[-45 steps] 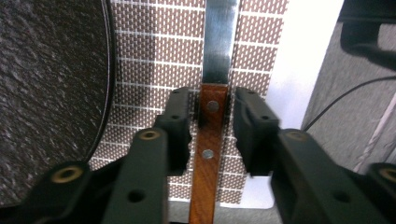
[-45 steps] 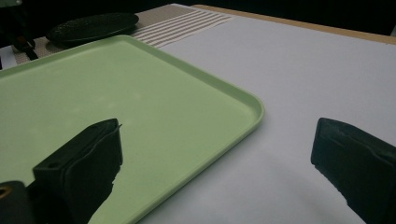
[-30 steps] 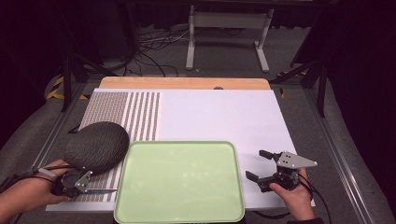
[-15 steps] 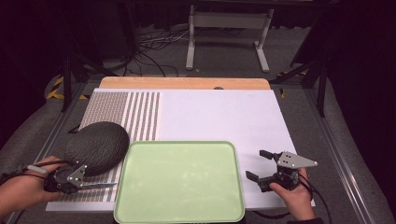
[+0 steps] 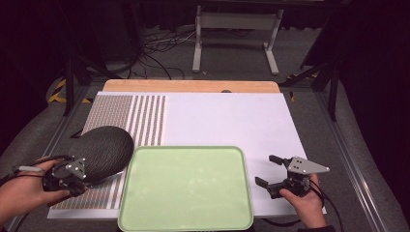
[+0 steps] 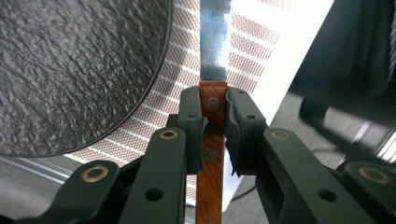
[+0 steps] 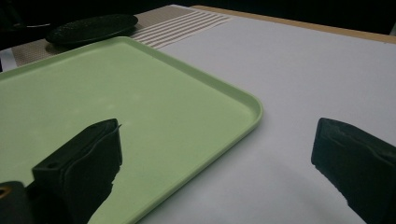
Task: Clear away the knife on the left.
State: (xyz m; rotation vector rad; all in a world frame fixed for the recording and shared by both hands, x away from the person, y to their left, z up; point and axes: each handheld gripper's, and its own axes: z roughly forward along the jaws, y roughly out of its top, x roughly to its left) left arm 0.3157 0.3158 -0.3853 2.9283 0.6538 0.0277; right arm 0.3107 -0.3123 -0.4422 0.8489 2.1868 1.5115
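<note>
The left gripper (image 6: 215, 128) jaws are clamped on the wooden handle of a knife (image 6: 214, 56), its steel blade extending over the striped mat (image 5: 140, 118) beside the dark textured plate (image 5: 104, 150). The right gripper (image 5: 270, 171) rests on the white desk (image 5: 227, 121) right of the green tray (image 5: 186, 186), jaws spread wide with nothing between them.

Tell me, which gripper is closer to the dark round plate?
The left. The left gripper, gripping a knife by its wooden handle, sits right at the black textured plate's near edge. The right gripper waits open on the far side of the green tray.
</note>
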